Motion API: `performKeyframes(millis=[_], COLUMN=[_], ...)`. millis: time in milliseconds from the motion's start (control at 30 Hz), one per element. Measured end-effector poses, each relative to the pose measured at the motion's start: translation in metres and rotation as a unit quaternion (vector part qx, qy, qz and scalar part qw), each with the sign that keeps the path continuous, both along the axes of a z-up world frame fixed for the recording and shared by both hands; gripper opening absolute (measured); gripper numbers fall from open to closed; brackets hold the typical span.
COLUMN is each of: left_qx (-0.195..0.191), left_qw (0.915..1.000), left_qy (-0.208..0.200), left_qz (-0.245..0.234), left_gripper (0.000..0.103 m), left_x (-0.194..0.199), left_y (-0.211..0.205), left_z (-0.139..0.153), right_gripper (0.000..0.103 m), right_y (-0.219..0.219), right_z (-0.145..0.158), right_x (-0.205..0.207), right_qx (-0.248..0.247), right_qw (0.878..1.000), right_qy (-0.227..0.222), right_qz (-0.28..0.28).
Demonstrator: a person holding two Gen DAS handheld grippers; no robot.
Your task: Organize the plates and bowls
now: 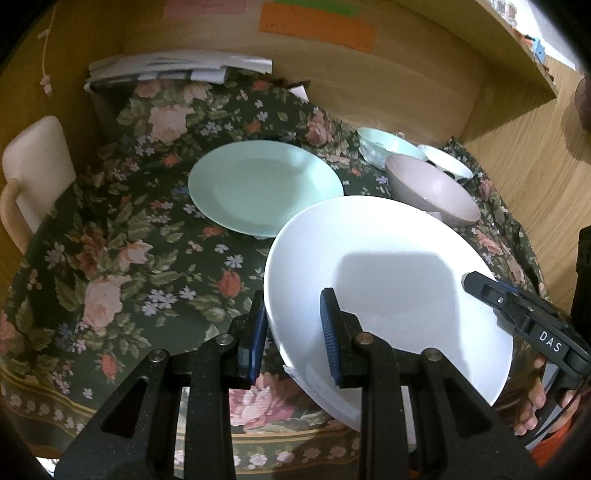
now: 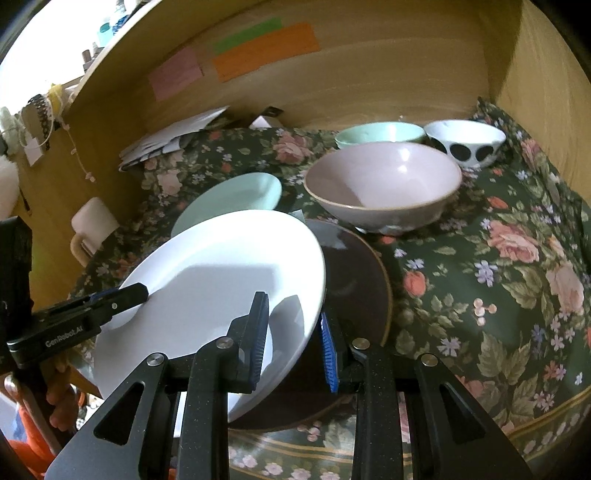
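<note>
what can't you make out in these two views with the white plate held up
- Dark plate, right wrist view: mostly covered by the white plate; the left wrist view shows none of it.
- Green bowl, both views: the pink bowl hides its lower part.
- Sticky notes, both views: writing too blurred to read.
- Paper stack, left wrist view: too blurred to read.
- Mug, right wrist view: handle partly hidden.

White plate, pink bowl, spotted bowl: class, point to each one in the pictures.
White plate (image 1: 388, 280), left wrist view, on its shaded centre.
Pink bowl (image 2: 384, 181), right wrist view, on its inner wall.
Spotted bowl (image 2: 466, 149), right wrist view, on a black spot on its outer side.
</note>
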State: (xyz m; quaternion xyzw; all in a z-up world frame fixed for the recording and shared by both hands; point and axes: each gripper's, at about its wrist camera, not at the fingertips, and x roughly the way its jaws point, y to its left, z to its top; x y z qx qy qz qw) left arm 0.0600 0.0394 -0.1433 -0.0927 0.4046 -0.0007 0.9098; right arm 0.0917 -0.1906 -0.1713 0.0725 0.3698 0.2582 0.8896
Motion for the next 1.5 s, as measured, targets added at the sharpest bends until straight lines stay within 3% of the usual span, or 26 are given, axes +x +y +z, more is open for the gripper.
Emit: performKeyframes(millis=[933,1500], left_qx=[-0.004,0.016], left_qw=[0.9995,0.9993], left_qy=[0.028,0.019], left_qz=[-0.012,-0.028], left_gripper=[0.029,0.030], left_x=[0.029,0.034], left_y=[-0.019,-0.025], left_z=[-0.019,-0.025], right_gripper=[0.027,0.026], right_y=[-0.017,-0.015], right_z=[-0.014,-0.005], right_x=[0.027,0.020], right_qx=[0.010,-0.046], right_qw=[0.999,0.999], right_qy=[0.034,0.019], right_qz=[-0.007,0.012])
